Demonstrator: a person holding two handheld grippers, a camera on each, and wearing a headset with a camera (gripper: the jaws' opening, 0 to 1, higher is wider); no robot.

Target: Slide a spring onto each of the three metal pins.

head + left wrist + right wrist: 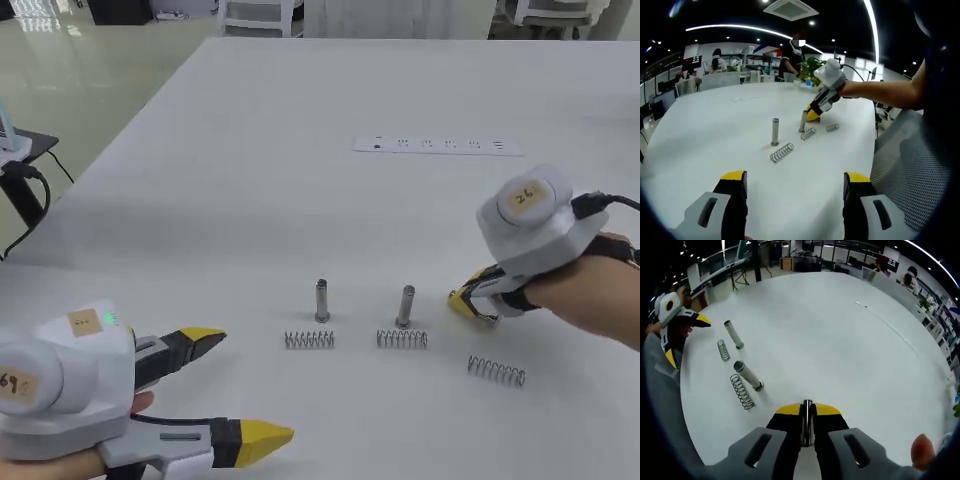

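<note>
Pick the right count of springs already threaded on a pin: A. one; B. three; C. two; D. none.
D: the left spring, middle spring and right spring all lie flat on the table, and both standing pins, left pin and right pin, are bare.

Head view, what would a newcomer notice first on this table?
Two pins stand upright in the middle of the table, with three springs lying flat near them, none on a pin yet. The right gripper, at the right, is shut on a third pin. The left gripper is open at the lower left.
</note>
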